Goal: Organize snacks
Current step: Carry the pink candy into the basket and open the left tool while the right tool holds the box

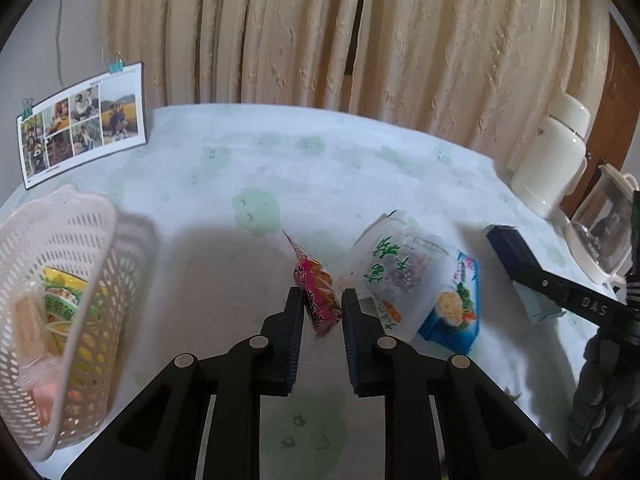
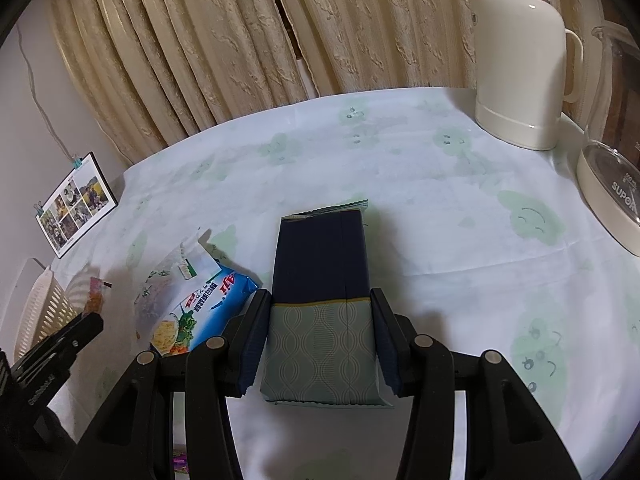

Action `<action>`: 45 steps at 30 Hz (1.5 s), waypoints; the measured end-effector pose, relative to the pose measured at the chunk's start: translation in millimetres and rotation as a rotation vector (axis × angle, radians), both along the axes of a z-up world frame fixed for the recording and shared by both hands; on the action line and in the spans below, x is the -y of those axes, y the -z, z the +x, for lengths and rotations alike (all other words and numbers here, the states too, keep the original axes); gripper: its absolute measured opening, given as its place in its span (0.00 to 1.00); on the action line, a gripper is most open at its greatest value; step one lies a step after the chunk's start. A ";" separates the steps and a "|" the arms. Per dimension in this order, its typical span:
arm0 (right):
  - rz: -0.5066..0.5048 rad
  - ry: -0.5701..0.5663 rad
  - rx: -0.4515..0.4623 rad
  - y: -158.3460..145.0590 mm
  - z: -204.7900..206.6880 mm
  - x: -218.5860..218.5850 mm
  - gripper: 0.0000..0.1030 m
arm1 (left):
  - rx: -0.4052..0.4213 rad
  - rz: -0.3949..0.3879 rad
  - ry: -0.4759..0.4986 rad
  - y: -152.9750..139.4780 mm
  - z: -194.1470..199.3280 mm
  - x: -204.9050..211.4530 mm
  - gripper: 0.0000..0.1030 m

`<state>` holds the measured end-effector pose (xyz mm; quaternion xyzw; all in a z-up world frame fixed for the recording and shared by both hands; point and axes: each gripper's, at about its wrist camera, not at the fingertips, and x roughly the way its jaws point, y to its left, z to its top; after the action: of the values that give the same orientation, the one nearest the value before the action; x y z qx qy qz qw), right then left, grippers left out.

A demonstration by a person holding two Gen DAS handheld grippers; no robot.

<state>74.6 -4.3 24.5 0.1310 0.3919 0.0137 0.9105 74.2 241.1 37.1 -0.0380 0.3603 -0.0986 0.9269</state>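
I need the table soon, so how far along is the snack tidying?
Partly done. The white basket already holds several packets. In hand: the left gripper holds a pink snack packet, and the right gripper is closed on a dark blue and grey package. Still left on the table: a white bag with green lettering and a blue noodle packet.

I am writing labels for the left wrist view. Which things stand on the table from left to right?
White basket → pink snack packet between the left tongs → white bag with green characters → cream kettle → glass jug.
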 end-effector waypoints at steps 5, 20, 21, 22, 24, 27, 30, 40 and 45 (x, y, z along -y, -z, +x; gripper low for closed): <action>0.002 0.000 0.001 -0.3 -0.5 0.6 0.44 | 0.042 -0.010 -0.015 -12.4 -12.8 -3.4 0.19; 0.008 -0.002 0.008 -2.9 -2.8 -0.7 0.44 | 0.173 -0.009 -0.163 -52.7 -50.6 -57.5 0.19; 0.009 -0.003 0.008 -3.0 -3.2 -0.6 0.44 | 0.179 -0.008 -0.180 -54.5 -52.9 -64.8 0.19; 0.008 -0.002 0.008 -2.8 -3.3 -0.4 0.44 | 0.182 -0.008 -0.194 -55.4 -54.2 -70.2 0.19; 0.009 -0.003 0.008 -3.7 -4.1 -1.8 0.44 | 0.186 -0.013 -0.225 -57.0 -56.2 -81.9 0.19; 0.009 -0.004 0.009 -3.7 -4.4 -1.7 0.44 | 0.186 -0.022 -0.272 -57.5 -58.4 -99.7 0.19; 0.009 -0.003 0.008 -3.7 -4.4 -2.2 0.44 | 0.188 -0.019 -0.311 -57.5 -59.9 -113.2 0.20; 0.010 -0.004 0.007 -3.3 -5.8 -4.6 0.44 | 0.200 -0.059 -0.464 -53.0 -69.0 -150.6 0.59; 0.017 -0.006 0.013 -2.9 -6.7 -7.0 0.44 | 0.229 -0.053 -0.528 -49.6 -79.1 -159.3 0.59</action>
<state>67.8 2.8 27.4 0.1376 0.3863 0.0204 0.9118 -4.9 400.4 86.7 -0.1434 0.2284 0.1332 0.9537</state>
